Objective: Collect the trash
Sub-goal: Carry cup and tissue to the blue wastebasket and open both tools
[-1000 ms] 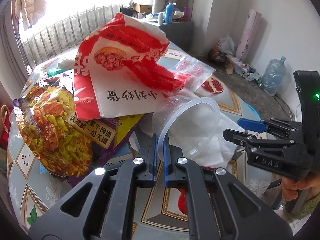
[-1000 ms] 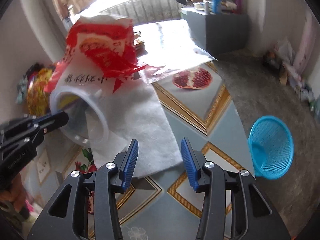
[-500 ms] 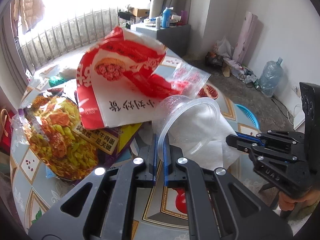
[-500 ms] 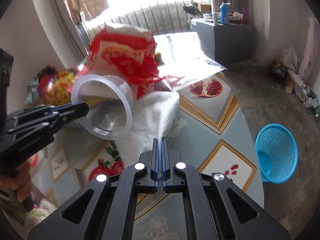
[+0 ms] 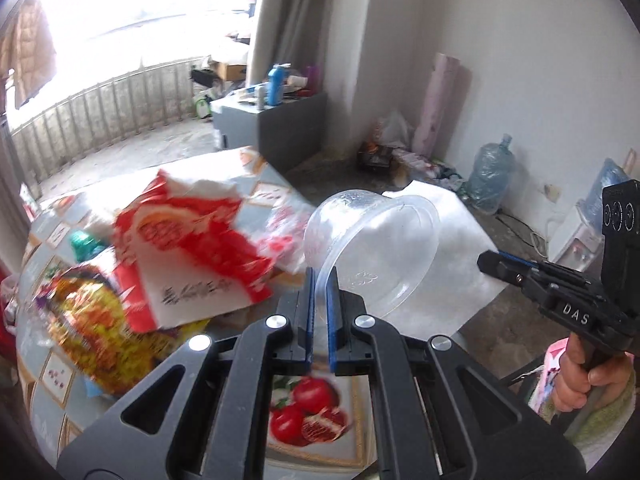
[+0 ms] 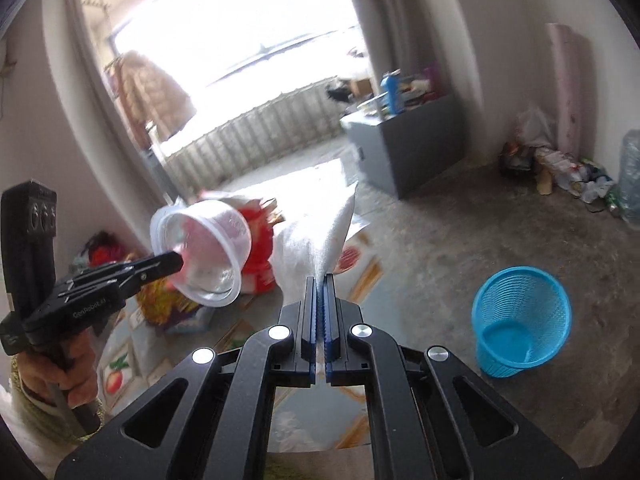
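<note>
Left gripper [image 5: 319, 280]: jaws narrow, clamped on rim of clear plastic cup [image 5: 372, 248], held tilted above table [image 5: 316, 396].
Right gripper [image 6: 319, 292]: jaws pressed together on edge of white napkin [image 6: 320, 236], lifted clear of table.
Wrappers: red-white packet [image 5: 192, 256] and yellow snack bag [image 5: 92, 332] lie on table.
Bin: blue basket [image 6: 520, 320] on floor, well apart.

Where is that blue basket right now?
In the right wrist view, the blue basket stands on the bare concrete floor at lower right, beyond the table's edge.
</note>
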`<state>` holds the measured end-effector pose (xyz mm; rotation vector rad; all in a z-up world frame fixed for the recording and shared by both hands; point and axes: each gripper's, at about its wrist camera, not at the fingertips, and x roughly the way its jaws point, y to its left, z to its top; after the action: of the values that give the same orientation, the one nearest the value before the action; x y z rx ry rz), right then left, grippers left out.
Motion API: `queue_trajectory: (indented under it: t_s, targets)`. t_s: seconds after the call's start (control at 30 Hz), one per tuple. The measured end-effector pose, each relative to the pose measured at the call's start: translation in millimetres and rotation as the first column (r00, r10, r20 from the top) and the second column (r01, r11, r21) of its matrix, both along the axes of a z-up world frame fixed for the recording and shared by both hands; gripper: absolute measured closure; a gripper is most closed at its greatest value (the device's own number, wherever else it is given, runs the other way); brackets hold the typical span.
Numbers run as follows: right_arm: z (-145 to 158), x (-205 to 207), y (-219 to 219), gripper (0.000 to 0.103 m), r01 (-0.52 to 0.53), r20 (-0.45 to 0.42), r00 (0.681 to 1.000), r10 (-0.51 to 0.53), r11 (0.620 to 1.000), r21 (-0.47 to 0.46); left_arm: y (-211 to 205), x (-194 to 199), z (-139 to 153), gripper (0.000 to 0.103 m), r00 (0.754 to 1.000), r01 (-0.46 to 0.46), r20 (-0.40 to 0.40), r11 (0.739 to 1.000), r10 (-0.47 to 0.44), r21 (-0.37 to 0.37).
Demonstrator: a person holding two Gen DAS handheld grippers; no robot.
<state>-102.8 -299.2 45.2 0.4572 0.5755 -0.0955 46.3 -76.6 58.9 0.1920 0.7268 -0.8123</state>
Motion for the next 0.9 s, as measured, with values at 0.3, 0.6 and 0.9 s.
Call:
queue_trajectory:
  t_s: [0.3, 0.6, 0.9]
  targets:
    - [-39, -26, -122, 0.1, 0.326, -0.115, 0.941, -0.318, 0.943, 0.06, -151, 27, -20, 0.1, 0.963, 0.229, -0.161, 0.972, -0.218, 0.059]
    - [-148, -24, -223, 0.1, 0.532, -0.331, 0.824, -0.459, 0.828, 0.176, -319, 44, -111, 0.099, 0.903, 0.387, -0.305, 0.88, -0.301, 0.277]
    - [-252, 11, -301, 0.098, 0.602, -0.448, 0.774, -0.448, 0.74, 0.301, -433, 45, -203, 0.089, 0.886, 0.433, -0.366, 0.792, -0.285, 0.431]
